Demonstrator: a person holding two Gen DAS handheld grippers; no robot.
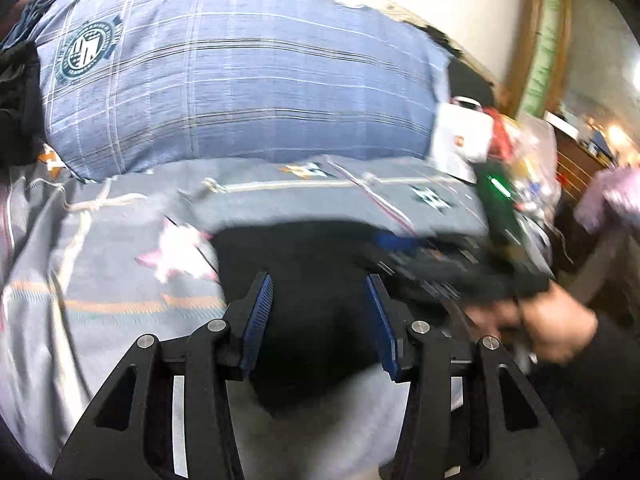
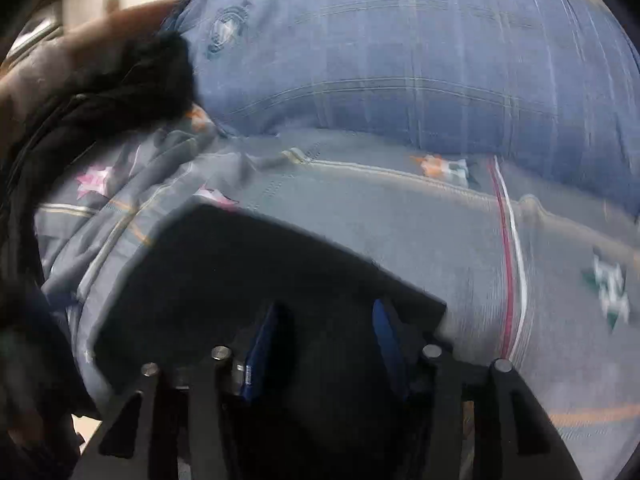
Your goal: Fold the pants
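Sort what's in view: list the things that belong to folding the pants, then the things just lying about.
For the job: black pants on the grey bedsheet; left gripper and right gripper, both open, holding nothing.

Lying about: blue plaid pillow; dark clothes pile; white bag.

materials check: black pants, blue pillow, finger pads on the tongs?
Pants: matte black cloth, probably woven; it lies flat with crisp folded edges, no sheen. Pillow: soft cotton-like plaid cloth, printed crest, puffed shape. Pads: blue ribbed rubber or plastic, I can't tell which, on black hard arms.
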